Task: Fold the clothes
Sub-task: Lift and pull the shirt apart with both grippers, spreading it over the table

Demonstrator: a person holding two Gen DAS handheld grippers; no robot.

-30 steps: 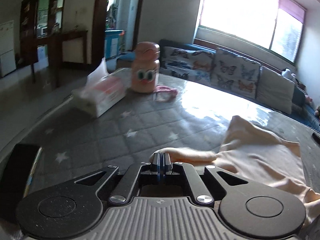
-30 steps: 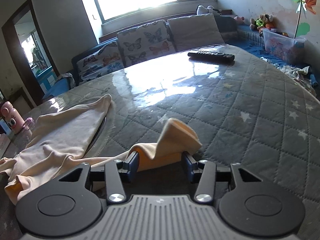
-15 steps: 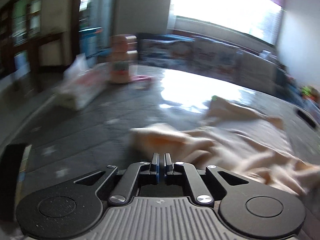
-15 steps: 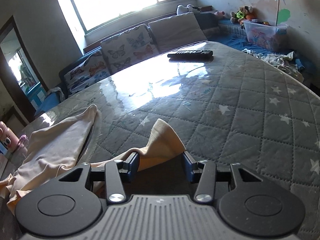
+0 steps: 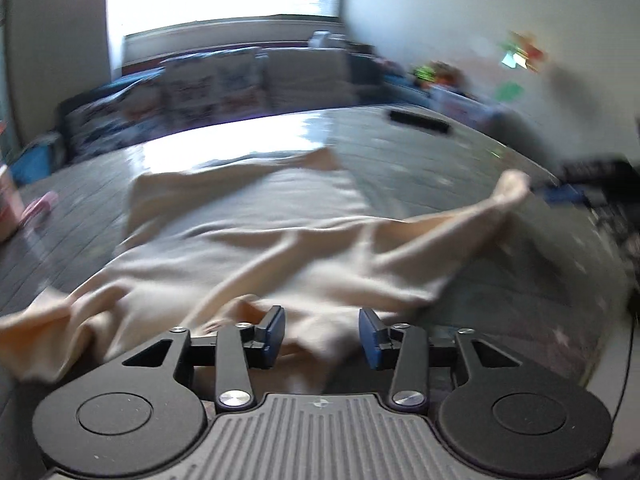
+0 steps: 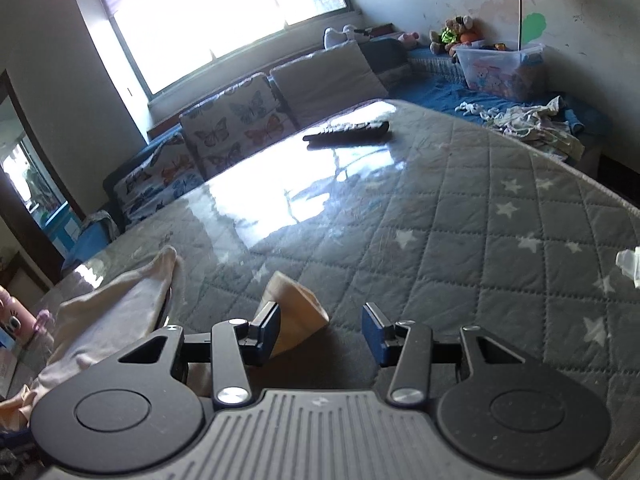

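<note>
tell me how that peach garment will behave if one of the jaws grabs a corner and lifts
Probably floppy: the peach garment lies in soft wrinkles on the quilted table cover, and its sleeve end bends over beside the right gripper. It looks thin, so likely light. It would probably drape and trail, not hold shape, perhaps sliding on the glossy cover.

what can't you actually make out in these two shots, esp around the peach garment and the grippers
- Left wrist view: motion blur smears the far room; the dark object on the table can't be identified there.
- Right wrist view: the right gripper hides the peach garment behind its body.
- Left wrist view: the left gripper covers the garment's near edge.
</note>
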